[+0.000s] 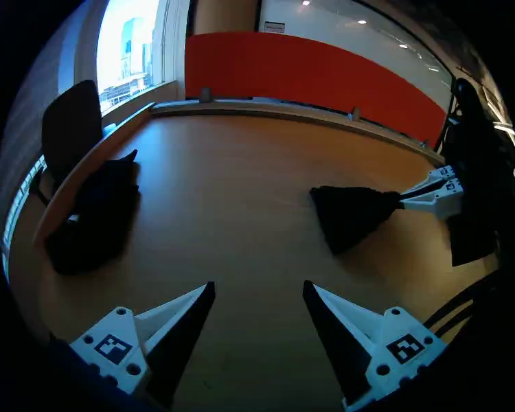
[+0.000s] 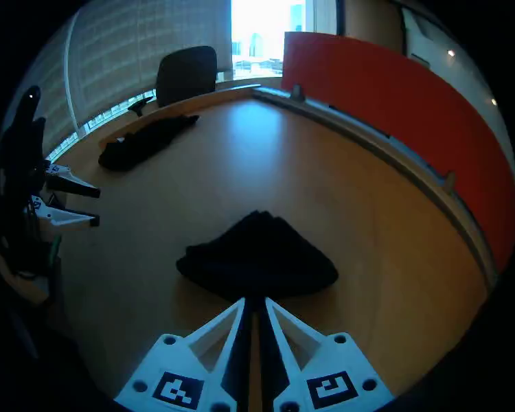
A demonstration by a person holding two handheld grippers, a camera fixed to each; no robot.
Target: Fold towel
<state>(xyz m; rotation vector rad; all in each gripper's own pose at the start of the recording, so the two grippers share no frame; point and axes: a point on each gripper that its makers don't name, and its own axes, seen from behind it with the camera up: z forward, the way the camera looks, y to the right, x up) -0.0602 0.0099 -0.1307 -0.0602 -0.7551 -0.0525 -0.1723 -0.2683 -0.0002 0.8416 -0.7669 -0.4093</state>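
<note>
A dark towel (image 2: pixel 257 257) lies bunched in a fan shape on the wooden table (image 2: pixel 278 158). My right gripper (image 2: pixel 255 303) is shut on its near edge, the fingers almost touching. In the left gripper view the same towel (image 1: pixel 350 213) tapers to a pinched corner at the right gripper (image 1: pixel 403 199). My left gripper (image 1: pixel 257 288) hovers open over bare table (image 1: pixel 244 178), well apart from the towel and holding nothing. It also appears at the left of the right gripper view, where the left gripper (image 2: pixel 93 206) has its fingers spread.
A second dark cloth (image 1: pixel 96 213) (image 2: pixel 147 141) lies heaped near the table's curved edge. A black office chair (image 1: pixel 72 127) (image 2: pixel 185 72) stands behind it by the window. A red partition (image 1: pixel 312 69) (image 2: pixel 408 117) runs along the table's far side.
</note>
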